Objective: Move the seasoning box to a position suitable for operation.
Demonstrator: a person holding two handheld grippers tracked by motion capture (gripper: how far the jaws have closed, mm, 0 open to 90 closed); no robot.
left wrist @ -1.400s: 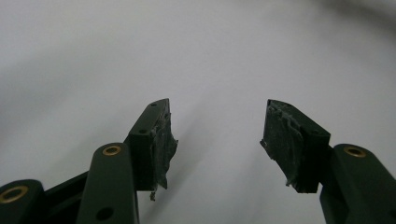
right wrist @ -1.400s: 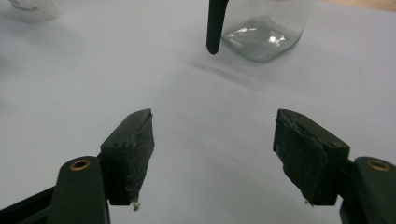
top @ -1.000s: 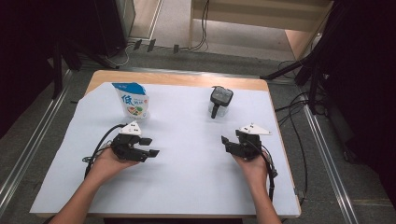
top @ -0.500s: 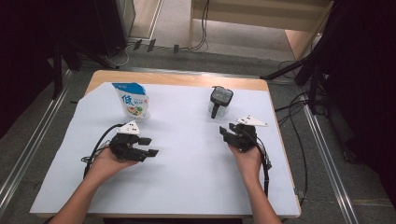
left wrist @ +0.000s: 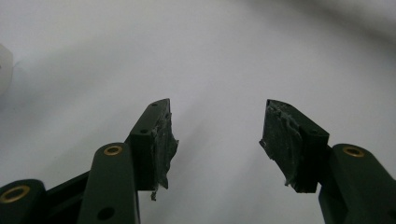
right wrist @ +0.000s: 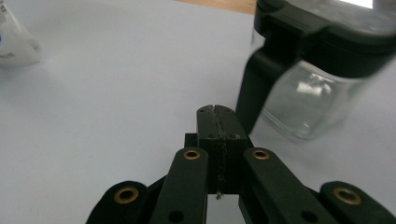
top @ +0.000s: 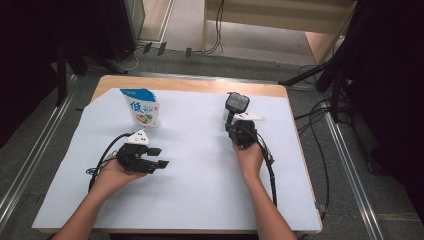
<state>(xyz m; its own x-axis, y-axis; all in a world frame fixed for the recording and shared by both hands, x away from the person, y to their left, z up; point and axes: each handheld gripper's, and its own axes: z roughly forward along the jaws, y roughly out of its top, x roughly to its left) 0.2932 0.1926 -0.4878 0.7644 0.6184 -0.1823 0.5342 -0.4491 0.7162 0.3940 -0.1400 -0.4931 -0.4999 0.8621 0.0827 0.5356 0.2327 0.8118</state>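
On the white-covered counter (top: 200, 200), the left claw (top: 159, 157) lay low with its jaws apart and nothing between them, the pouch (top: 142, 107) standing just beyond it. Farther right, the right claw (top: 230, 125) had just been closing and stood fully closed, pads pressed together on nothing, its tip just beside the black handle of the glass jar (right wrist: 308, 100) at the counter's far side.

Clear glossy glass jug (right wrist: 303, 100) with matt black plastic handle on smooth white paper (top: 200, 150)
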